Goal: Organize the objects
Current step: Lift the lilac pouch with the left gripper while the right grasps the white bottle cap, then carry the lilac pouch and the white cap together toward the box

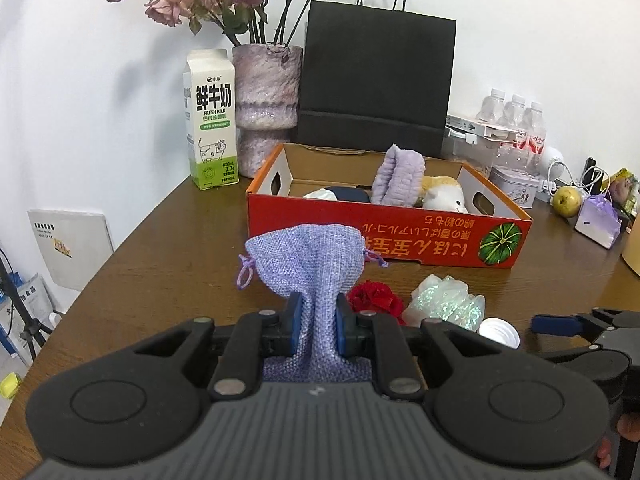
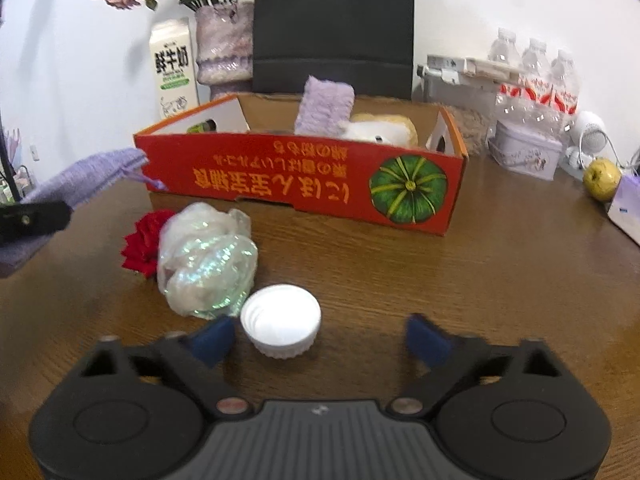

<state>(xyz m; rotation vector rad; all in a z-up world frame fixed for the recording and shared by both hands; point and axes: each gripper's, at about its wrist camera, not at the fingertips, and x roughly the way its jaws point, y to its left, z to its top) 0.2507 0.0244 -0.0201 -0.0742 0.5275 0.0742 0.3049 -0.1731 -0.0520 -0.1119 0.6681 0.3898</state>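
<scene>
While the left claw is clamped on the lower part of a lilac drawstring pouch, the pouch rises in the centre of the left wrist view, in front of the red cardboard box. The step in hand is judged to be the transfer of this pouch into the box. The next move calls for carrying the pouch over the near wall and releasing it in a free area, since a lilac plush item and a plush toy already occupy the right part of the interior.

The right claw stands fairly wide at the bottom of its view and grips nothing. A white screw cap lies between its blue pads, nearer the left one; whether that pad touches the cap cannot be told. Closing on the cap requires centring first.

Just beyond the cap, left of centre, lie an iridescent wrapped bundle and a red fabric flower, touching each other.

The tabletop is brown wood grain. Behind the box stand a milk carton, a vase of dried roses and a black paper bag against a white wall. Water bottles, a tin and a green apple occupy the right side.
</scene>
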